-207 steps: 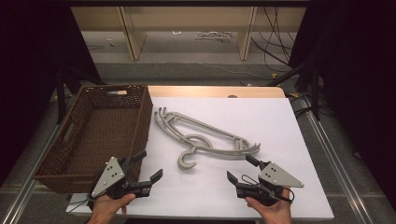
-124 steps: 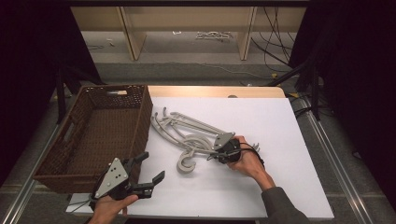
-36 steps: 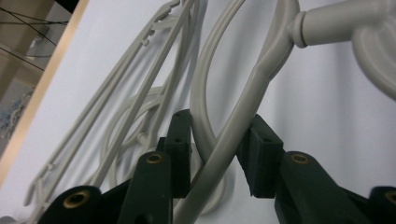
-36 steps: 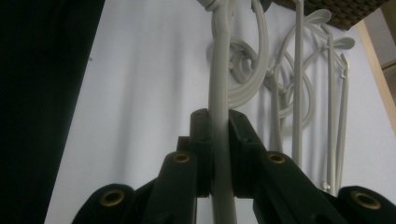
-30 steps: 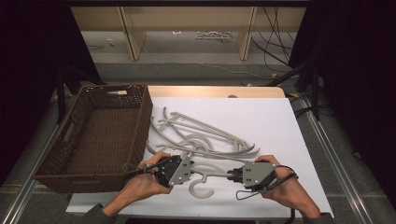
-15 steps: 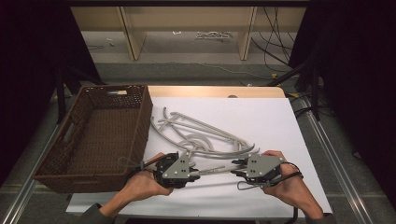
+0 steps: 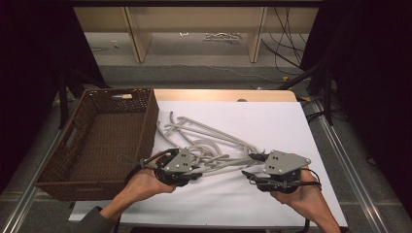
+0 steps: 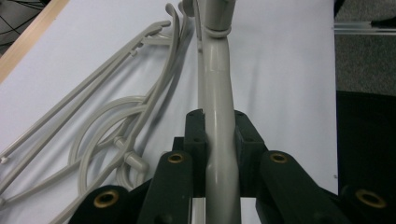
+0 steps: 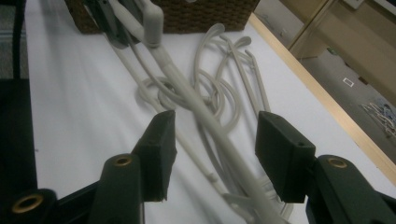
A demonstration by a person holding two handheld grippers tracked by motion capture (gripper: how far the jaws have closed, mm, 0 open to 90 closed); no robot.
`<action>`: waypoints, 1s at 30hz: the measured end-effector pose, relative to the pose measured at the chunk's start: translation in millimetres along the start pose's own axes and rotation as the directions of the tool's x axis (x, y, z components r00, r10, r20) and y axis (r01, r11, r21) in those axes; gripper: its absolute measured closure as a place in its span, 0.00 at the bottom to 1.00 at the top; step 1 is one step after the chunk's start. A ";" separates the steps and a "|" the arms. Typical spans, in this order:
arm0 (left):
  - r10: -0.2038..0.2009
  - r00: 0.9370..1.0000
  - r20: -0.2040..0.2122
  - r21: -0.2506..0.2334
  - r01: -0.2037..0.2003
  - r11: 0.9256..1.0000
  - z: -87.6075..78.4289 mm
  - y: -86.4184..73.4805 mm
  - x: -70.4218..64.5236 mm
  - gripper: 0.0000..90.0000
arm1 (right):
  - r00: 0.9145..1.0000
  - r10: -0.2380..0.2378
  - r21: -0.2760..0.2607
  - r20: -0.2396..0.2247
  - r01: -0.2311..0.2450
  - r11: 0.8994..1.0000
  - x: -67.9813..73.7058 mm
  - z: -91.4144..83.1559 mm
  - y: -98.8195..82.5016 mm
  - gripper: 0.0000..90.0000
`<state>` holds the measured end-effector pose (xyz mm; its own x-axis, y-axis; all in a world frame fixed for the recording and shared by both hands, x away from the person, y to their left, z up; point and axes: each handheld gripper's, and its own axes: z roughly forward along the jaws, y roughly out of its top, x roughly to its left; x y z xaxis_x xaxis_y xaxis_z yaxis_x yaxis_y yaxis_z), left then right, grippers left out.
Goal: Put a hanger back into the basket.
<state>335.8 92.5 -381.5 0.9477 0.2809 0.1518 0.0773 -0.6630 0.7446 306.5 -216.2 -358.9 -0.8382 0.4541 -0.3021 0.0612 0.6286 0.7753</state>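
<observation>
My left hand-held gripper (image 7: 198, 173) clamps the hanger (image 7: 228, 165), lying lengthwise toward my right hand-held gripper (image 7: 250, 166), whose jaws have just been opening around it.

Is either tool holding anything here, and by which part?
The left tool is shut on a grey hanger, gripping its thick curved arm. The right tool has just been opening; the hanger's arm lies between its pads, ungripped.

Grey hangers (image 7: 214, 145), brown woven basket (image 7: 97, 141), white table (image 7: 272, 121), black tools

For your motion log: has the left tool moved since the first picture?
Yes. The left tool went right, away from the basket, onto the white mat, and is shut on a hanger.
</observation>
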 end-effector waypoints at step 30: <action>-0.335 0.897 -0.288 -0.232 0.274 0.933 -153.5 -36.8 104.5 0.88 | 0.944 0.329 -0.119 0.025 -0.323 0.939 27.1 11.8 -52.9 0.27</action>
<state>384.4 252.7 -293.3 0.7351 0.6740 0.0736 0.2601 -0.3806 0.8874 286.9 -229.7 -414.6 -0.7575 0.6513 -0.0446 0.2642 0.3684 0.8913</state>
